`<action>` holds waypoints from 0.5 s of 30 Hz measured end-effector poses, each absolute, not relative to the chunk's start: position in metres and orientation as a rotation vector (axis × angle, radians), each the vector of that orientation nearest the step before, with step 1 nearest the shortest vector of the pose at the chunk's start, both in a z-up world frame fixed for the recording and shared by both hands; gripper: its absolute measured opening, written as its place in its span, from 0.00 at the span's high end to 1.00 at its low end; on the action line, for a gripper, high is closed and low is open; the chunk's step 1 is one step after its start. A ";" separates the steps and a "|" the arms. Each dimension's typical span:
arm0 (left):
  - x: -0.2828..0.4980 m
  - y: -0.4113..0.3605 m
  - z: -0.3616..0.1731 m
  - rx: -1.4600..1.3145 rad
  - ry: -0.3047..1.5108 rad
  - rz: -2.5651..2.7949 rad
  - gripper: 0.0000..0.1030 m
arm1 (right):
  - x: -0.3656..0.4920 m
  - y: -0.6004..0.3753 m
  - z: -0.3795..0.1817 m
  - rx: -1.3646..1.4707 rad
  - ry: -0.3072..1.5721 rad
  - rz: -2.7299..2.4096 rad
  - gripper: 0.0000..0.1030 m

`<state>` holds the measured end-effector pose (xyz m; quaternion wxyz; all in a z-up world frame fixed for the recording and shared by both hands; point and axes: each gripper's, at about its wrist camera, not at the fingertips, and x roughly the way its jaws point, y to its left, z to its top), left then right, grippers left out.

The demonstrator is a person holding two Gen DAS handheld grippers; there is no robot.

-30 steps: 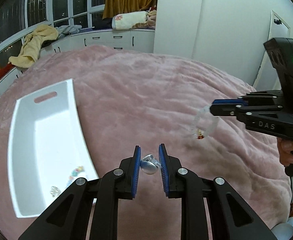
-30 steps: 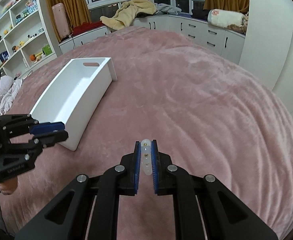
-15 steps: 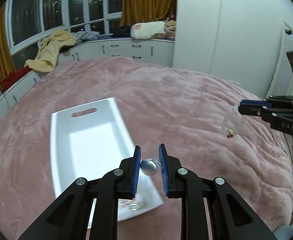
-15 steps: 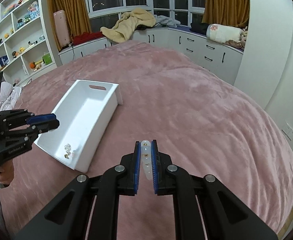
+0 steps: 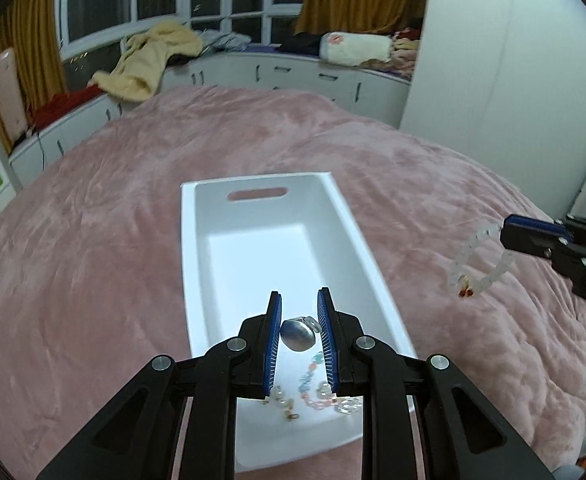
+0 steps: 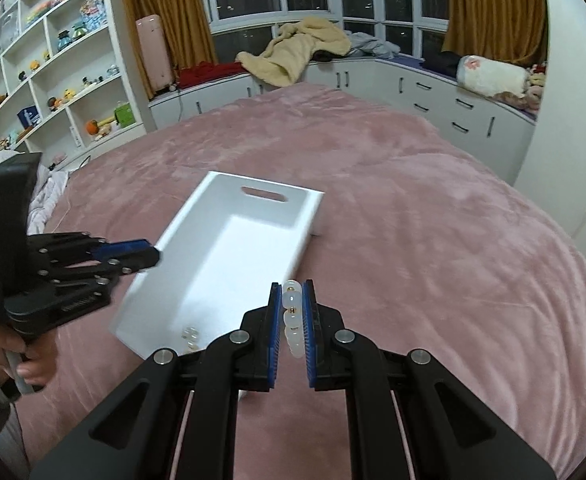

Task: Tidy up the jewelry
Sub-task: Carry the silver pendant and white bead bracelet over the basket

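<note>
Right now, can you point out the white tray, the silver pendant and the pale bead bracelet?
white tray [image 5: 197, 280]: left wrist view, on its left wall.
silver pendant [image 5: 298, 335]: left wrist view, on its rounded face between the pads.
pale bead bracelet [image 5: 463, 258]: left wrist view, on the beads of its hanging loop.

The right gripper pinched a white bead bracelet beside the white bin on pink bedding.

tray's near end behind fingers, shelf trinkets too small
</note>
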<state>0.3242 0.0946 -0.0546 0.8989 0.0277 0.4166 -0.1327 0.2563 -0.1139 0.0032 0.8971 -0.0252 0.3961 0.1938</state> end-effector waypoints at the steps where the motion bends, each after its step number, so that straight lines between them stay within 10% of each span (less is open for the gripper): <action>1: 0.328 0.099 -0.059 0.054 0.872 -0.267 0.77 | 0.259 -0.107 0.000 -0.042 0.825 0.412 0.90; 15: 0.355 0.110 -0.111 0.008 0.975 -0.233 0.77 | 0.288 -0.048 -0.051 0.038 0.904 0.486 0.90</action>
